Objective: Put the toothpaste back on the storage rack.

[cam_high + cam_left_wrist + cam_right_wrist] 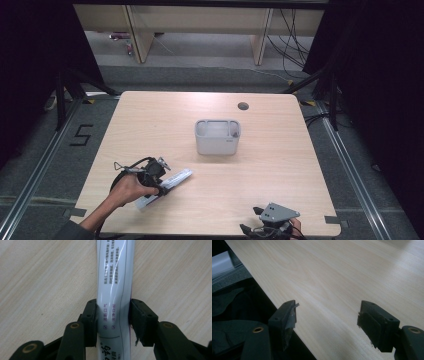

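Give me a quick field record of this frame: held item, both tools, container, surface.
held item: white tube with printed text, lying flat on the table
left tool: jaws on either side of the tube, pads against its sides
right tool: jaws apart, nothing between them, at the table's near edge
container: grey bin, upright near the table's middle, apart from the tube
surface: light wooden table

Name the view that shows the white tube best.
The left gripper view: the tube runs up the frame between the left claw's pads, its print sharp and the pads against its sides. The high view shows it small, lying on the table under that claw. The right gripper view has bare tabletop there.
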### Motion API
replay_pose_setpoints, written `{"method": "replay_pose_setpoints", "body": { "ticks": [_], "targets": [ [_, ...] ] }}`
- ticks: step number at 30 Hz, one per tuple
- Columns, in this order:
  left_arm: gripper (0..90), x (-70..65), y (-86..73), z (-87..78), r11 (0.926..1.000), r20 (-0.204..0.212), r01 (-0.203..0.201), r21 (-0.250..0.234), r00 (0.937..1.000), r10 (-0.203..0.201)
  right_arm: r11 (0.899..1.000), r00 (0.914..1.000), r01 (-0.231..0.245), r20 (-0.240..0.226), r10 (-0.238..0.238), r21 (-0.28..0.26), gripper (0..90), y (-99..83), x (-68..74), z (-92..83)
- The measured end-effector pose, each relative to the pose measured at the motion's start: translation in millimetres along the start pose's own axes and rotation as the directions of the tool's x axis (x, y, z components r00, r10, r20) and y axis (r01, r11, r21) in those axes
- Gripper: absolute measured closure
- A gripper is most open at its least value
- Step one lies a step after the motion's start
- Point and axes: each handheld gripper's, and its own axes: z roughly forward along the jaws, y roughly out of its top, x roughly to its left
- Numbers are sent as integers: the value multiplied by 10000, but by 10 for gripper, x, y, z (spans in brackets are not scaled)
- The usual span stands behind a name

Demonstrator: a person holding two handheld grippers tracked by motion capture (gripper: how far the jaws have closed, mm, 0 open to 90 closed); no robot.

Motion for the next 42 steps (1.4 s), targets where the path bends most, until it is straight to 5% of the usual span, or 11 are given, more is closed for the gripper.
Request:
{"method": "replay_pose_setpoints", "body": {
  "ticks": [26,31,42],
  "targets": [
    [733,-54,133,17,9941,489,-588,913,9973,545,9999,9999,96,-30,-96,-72,311,18,10,21],
    [734,-79,162,48,9894,408,-806,1209,9963,761,10000,9999,-46,-117,45,-45,311,17,15,29],
    [740,-117,280,86,9662,343,-1436,2141,9896,1395,10000,9997,-31,-222,33,74,311,17,17,46]
  ]
}}
